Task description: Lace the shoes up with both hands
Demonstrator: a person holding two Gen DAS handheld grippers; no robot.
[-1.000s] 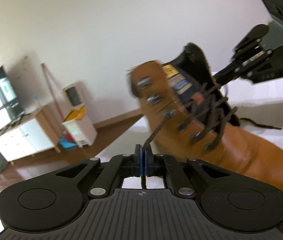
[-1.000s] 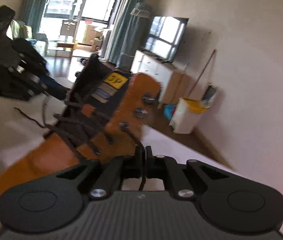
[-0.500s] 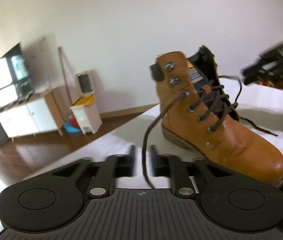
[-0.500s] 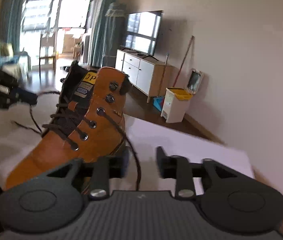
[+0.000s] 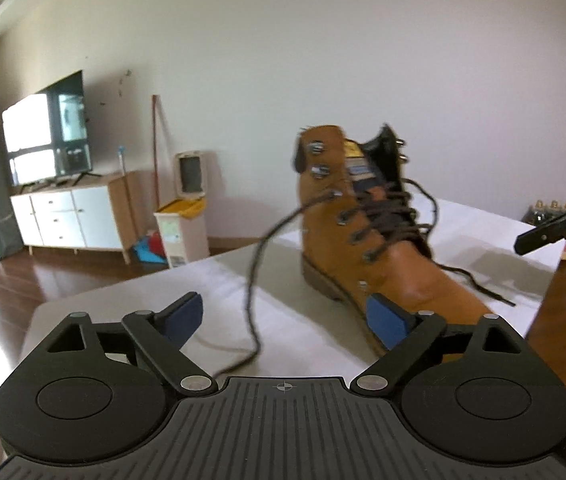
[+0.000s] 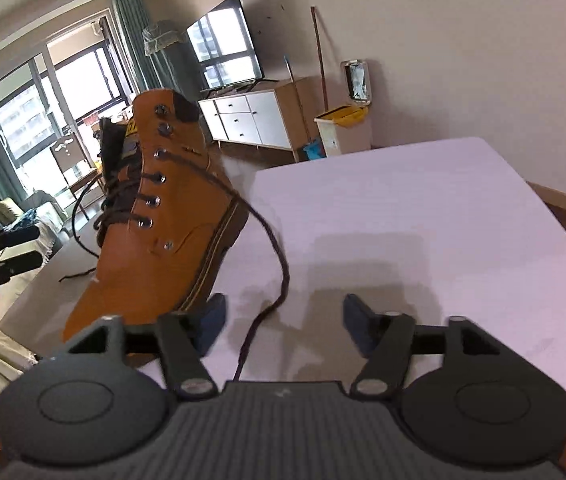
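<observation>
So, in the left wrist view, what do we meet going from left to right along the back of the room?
Television → white cabinet → bin with the yellow lid → brown boot → tip of the right tool.

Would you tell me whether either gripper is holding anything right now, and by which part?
Nothing is held. The left gripper and right gripper have just been opening; each dark brown lace end hangs loose between open jaws.
</observation>
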